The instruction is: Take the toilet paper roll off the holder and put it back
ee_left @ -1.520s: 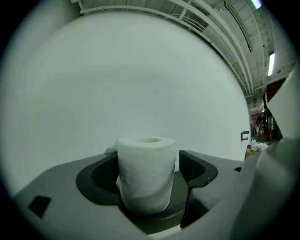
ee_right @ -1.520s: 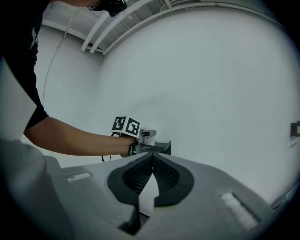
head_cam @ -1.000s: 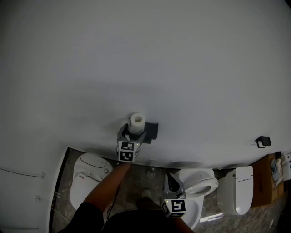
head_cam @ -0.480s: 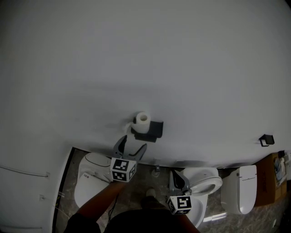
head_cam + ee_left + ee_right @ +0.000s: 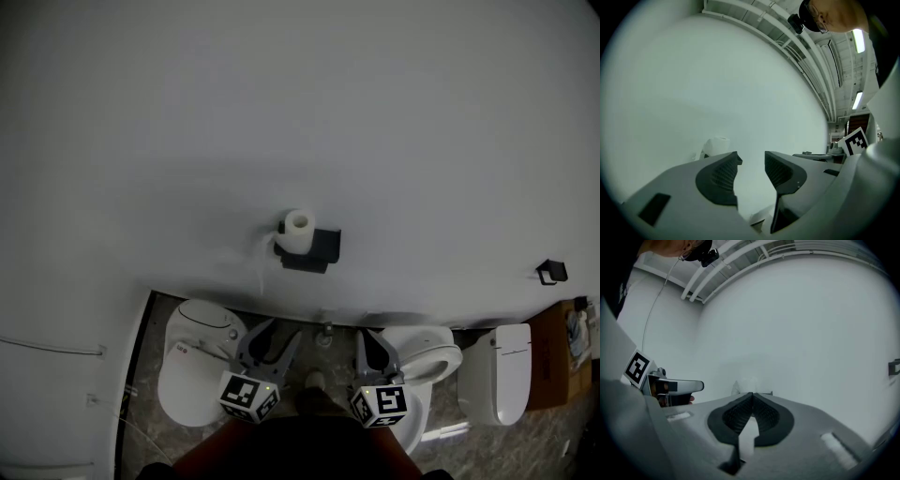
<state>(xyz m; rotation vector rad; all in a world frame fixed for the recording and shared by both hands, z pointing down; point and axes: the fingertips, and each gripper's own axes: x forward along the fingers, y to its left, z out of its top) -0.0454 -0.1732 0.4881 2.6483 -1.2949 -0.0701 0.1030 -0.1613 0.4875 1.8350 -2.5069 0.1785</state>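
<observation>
The toilet paper roll [image 5: 298, 225] sat on the holder [image 5: 322, 249]. The left gripper [image 5: 277, 330] had just been narrowing its empty jaws, a gap remaining. The right gripper [image 5: 373, 336] was closed on nothing.

In the left gripper view the toilet paper roll [image 5: 717, 143] shows only its top, the rest behind a jaw of the left gripper [image 5: 752, 159]. In the head view the black wall fixture [image 5: 551, 272] and the contents of the cardboard box [image 5: 555, 370] are too small to identify, and the right gripper [image 5: 373, 339] covers part of a toilet [image 5: 439, 361]
</observation>
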